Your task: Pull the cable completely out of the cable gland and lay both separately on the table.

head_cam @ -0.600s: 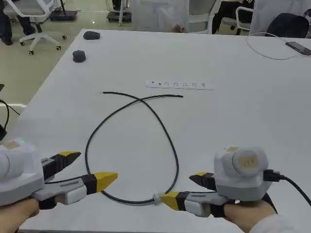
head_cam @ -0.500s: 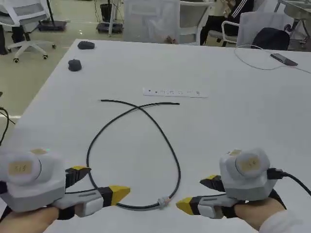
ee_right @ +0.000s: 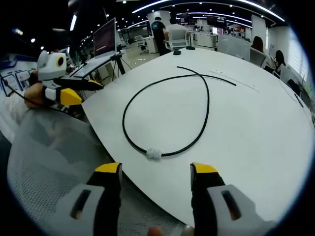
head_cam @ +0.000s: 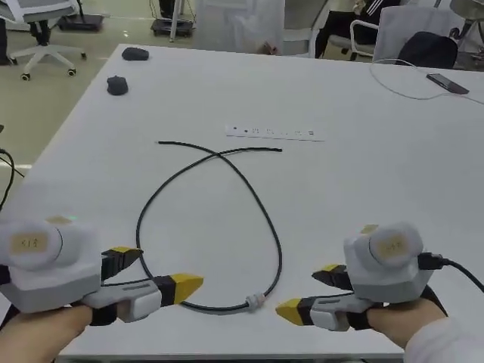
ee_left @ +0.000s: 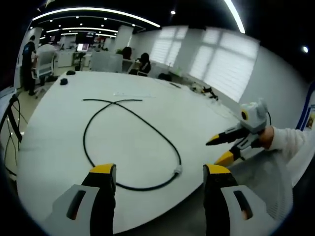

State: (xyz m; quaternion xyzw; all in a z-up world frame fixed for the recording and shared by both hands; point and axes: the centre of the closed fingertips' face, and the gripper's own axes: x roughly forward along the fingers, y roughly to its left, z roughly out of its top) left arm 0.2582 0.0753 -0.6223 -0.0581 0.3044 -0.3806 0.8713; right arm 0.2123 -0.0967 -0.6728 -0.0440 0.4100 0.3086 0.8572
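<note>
A long black cable (head_cam: 257, 203) lies in a crossed loop on the white table (head_cam: 363, 174), also seen as the cable (ee_left: 133, 115) and the cable (ee_right: 197, 93). A small pale grey cable gland (head_cam: 255, 301) sits threaded on the cable at the loop's near end, near the table's front edge; the gland (ee_left: 177, 170) and the gland (ee_right: 153, 153) show in the gripper views. My left gripper (head_cam: 147, 270) is open, left of the gland, holding nothing. My right gripper (head_cam: 310, 293) is open too, just right of the gland and apart from it.
A pale strip (head_cam: 274, 133) lies beyond the cable's crossing. Two dark round objects (head_cam: 117, 85) (head_cam: 135, 54) sit at the far left of the table. A phone (head_cam: 444, 83) with a thin white cord lies far right. Office chairs stand behind the table.
The head camera shifted slightly. Both grippers stay open at the near edge; the right one sits a little farther from the gland than in the earliest frame. The cable and gland lie still.
</note>
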